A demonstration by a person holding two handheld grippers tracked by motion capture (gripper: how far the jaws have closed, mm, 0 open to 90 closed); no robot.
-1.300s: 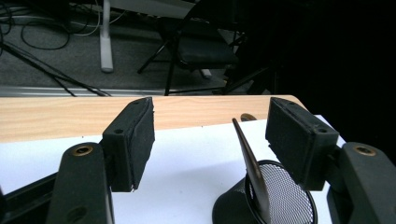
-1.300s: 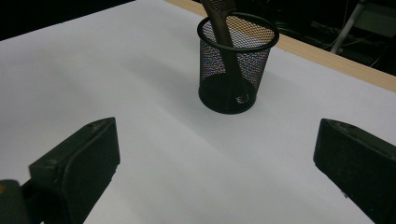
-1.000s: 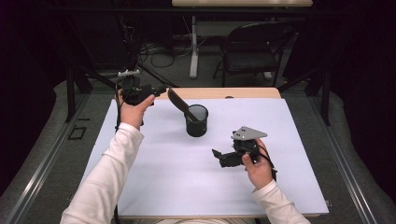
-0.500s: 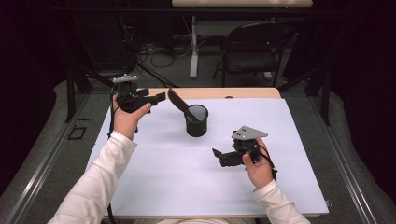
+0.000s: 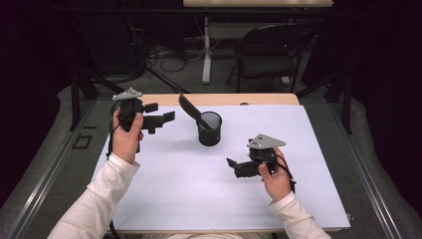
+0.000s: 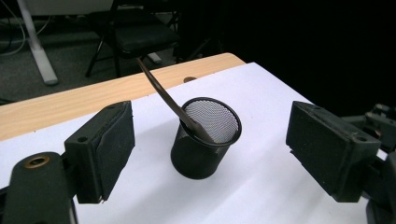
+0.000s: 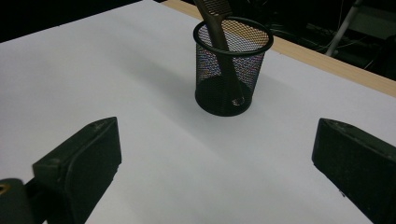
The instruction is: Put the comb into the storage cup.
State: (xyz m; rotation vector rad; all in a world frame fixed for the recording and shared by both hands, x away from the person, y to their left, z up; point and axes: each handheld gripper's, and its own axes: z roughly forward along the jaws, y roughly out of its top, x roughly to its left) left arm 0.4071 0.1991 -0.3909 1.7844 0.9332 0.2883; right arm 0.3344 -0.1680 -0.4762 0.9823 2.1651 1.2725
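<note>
A black mesh cup (image 5: 209, 131) stands upright on the white sheet (image 5: 199, 189), toward the back of the table. A brown comb (image 5: 189, 107) stands in it and leans out toward the left. My left gripper (image 5: 162, 112) hovers left of the comb, apart from it, pointing at it. Its jaws have just been opening and hold nothing; its pads (image 6: 112, 149) frame the cup (image 6: 201, 149) and comb (image 6: 161, 91) from a distance. My right gripper (image 5: 234, 168) sits low in front of the cup, open and empty, with the cup (image 7: 231, 70) and comb (image 7: 215, 25) beyond its pads (image 7: 91, 156).
The white sheet covers most of a wooden table, whose bare far edge (image 5: 259, 99) shows behind the cup. A black chair (image 5: 271, 55) and a desk leg (image 5: 205, 50) stand on the floor beyond the table.
My left gripper has drawn away to the left from the comb's upper end, and its jaws now stand wider. The comb stays leaning in the cup. The right gripper has kept still.
</note>
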